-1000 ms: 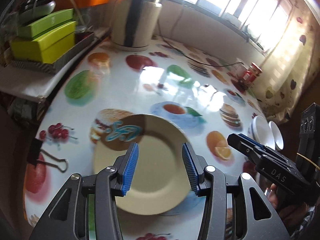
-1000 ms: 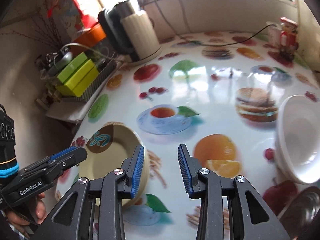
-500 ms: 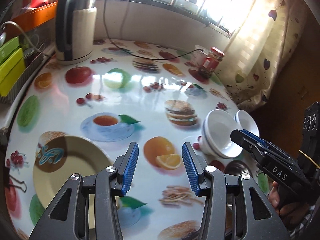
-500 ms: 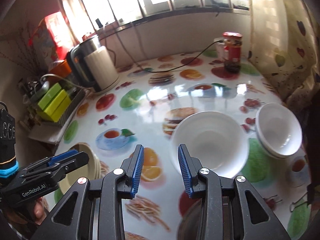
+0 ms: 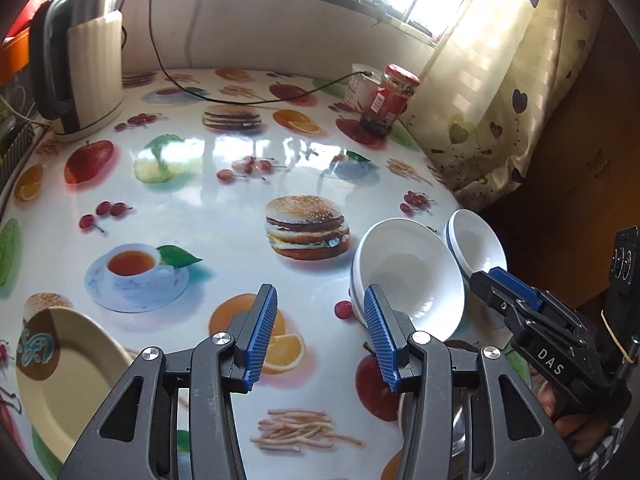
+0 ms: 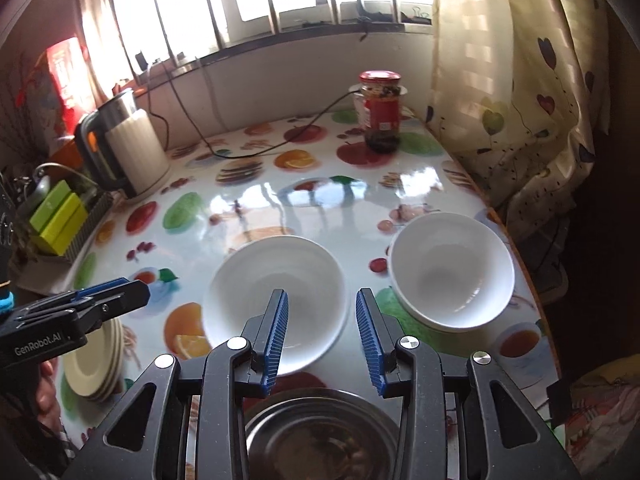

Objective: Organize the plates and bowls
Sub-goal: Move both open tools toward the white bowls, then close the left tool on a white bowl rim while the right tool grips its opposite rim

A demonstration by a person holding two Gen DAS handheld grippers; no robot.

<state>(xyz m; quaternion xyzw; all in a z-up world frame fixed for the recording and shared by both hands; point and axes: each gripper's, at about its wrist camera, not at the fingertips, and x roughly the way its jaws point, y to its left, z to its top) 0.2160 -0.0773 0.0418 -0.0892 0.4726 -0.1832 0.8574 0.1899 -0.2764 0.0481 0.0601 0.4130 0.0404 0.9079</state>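
Two white bowls stand on the fruit-print table: a wide one (image 6: pixel 276 296) (image 5: pixel 408 272) and a smaller one (image 6: pixel 452 268) (image 5: pixel 476 244) to its right near the table edge. A stack of cream plates (image 6: pixel 94 364) (image 5: pixel 68 376) lies at the left. A steel bowl (image 6: pixel 320 432) sits just below my right gripper. My right gripper (image 6: pixel 320 332) is open and empty, over the near rim of the wide bowl. My left gripper (image 5: pixel 318 334) is open and empty, over the table between the plates and the wide bowl.
An electric kettle (image 6: pixel 124 148) with its cord stands at the back left. A red-lidded jar (image 6: pixel 380 112) stands at the back right by the curtain. Green boxes in a tray (image 6: pixel 60 220) sit off the left edge.
Both grippers have swung right, away from the cream plates. The two white bowls and the steel bowl have come into view under the right gripper. Both stay open.
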